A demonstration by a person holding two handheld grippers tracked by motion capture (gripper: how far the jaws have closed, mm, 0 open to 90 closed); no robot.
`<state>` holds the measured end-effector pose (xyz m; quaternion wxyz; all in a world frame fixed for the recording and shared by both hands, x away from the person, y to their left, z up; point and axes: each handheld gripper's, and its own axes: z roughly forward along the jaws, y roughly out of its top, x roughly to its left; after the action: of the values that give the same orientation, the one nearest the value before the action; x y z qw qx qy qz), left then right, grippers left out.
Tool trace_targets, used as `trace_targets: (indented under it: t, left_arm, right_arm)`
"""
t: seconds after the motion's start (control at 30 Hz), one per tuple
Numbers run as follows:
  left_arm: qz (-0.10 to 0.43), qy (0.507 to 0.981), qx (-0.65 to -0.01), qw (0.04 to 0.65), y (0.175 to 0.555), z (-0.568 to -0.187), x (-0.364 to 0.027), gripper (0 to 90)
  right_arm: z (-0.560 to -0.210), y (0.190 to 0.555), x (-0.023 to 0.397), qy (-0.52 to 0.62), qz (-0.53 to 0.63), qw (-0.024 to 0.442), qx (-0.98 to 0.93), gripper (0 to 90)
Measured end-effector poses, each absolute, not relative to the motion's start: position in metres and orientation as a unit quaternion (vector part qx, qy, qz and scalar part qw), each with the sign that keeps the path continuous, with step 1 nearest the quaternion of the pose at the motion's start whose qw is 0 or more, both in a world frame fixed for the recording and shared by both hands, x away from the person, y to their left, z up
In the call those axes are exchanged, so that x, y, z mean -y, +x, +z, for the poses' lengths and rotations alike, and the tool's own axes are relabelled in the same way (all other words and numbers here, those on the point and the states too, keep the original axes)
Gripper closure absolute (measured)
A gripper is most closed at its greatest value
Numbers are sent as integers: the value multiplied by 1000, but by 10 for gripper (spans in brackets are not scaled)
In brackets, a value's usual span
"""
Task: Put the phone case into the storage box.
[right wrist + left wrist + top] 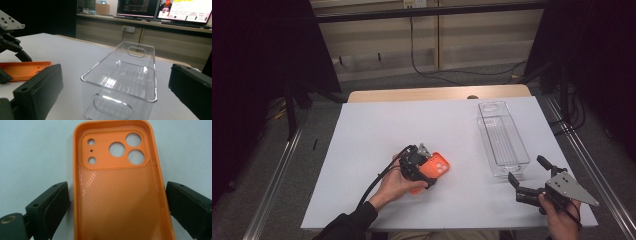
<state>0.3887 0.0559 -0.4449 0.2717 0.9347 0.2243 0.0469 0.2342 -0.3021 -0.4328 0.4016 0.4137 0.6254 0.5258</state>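
Between the left gripper's (117, 202) wide-spread jaws lies the orange phone case (120, 185), touching neither.

left claw (424, 172): black, black cable | right claw (532, 176): black, grey three-cornered plate | dark sleeve (349, 222)
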Motion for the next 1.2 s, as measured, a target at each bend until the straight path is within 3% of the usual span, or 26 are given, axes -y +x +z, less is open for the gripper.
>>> trace_targets:
  t: [0.3,1.2]
  left_arm:
    - [42,938,-223,261,388,-441,-55,150]
    - [51,919,-247,303,391,-431,-70,160]
  right_arm:
    - [-433,234,301,413,526,400,-626,0]
    - [-433,234,302,415,525,400,-626,0]
